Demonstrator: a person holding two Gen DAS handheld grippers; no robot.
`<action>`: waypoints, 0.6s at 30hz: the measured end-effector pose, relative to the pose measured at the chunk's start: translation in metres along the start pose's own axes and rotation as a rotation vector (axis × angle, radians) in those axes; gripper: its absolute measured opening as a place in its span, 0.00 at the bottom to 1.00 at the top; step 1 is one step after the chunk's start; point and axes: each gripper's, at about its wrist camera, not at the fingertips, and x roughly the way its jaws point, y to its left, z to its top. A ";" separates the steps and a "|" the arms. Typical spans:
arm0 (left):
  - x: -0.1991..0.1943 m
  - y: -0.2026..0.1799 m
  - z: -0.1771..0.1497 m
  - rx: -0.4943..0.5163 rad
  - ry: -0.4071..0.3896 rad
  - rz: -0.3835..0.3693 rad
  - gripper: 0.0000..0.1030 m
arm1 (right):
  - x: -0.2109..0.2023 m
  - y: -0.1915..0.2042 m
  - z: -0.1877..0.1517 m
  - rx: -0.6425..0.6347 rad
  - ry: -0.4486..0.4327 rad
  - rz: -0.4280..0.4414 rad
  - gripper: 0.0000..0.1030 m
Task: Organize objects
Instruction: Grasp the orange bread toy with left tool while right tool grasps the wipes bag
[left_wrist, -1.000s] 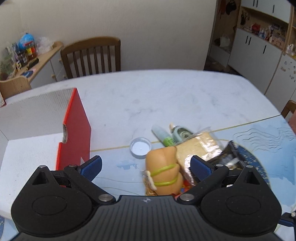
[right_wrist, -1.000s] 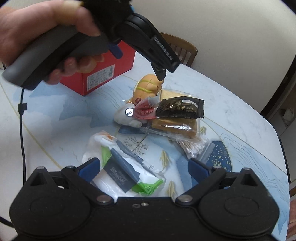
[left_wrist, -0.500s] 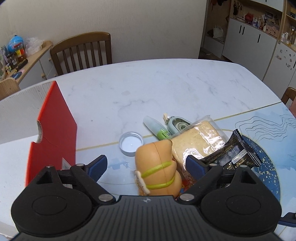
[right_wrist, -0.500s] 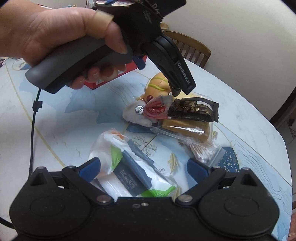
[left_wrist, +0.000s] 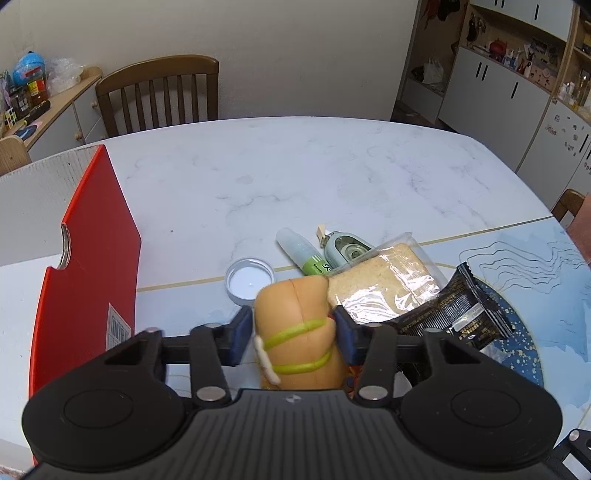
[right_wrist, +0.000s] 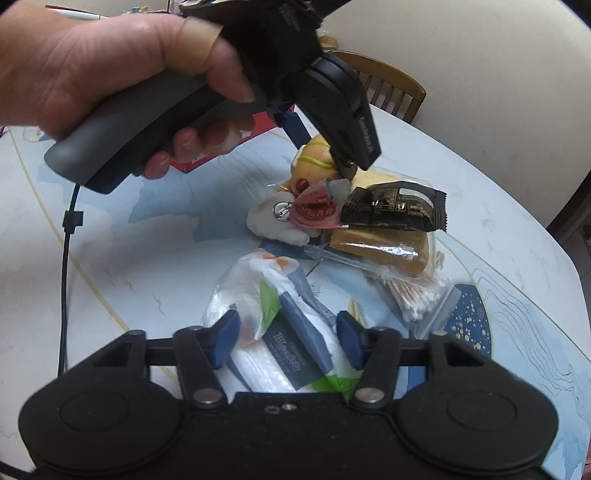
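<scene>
An orange plush toy (left_wrist: 295, 306) with green bands stands among the pile on the marble table (left_wrist: 295, 177). My left gripper (left_wrist: 293, 332) has its jaws closing, and both blue pads touch the toy's sides. The right wrist view shows a hand (right_wrist: 110, 74) holding that left gripper (right_wrist: 321, 147) down over the toy (right_wrist: 314, 157). A soft white packet (right_wrist: 258, 295) with a dark label and green flap lies nearer. My right gripper (right_wrist: 288, 343) is closing on it, pads against its sides.
An open red box (left_wrist: 96, 266) stands at the left. A white lid (left_wrist: 249, 282), green tube (left_wrist: 303, 254), tape dispenser (left_wrist: 347, 249), wrapped bread (left_wrist: 384, 284) and black snack packet (left_wrist: 454, 314) surround the toy. A bag of cotton swabs (right_wrist: 413, 299) lies right of the packet. A chair (left_wrist: 159, 92) stands behind the table.
Both grippers went from wide open to closed in: the left jaws onto the orange toy, the right jaws onto the white packet. Neither hand shifted much.
</scene>
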 end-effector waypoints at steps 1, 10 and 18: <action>-0.001 0.001 -0.001 -0.006 -0.001 -0.002 0.43 | -0.001 0.000 0.000 -0.001 -0.003 -0.001 0.43; -0.018 0.007 -0.008 -0.015 -0.009 -0.029 0.41 | -0.012 -0.009 0.005 0.085 0.002 -0.024 0.09; -0.043 0.015 -0.016 0.004 -0.014 -0.056 0.40 | -0.033 -0.024 0.003 0.254 -0.013 -0.021 0.02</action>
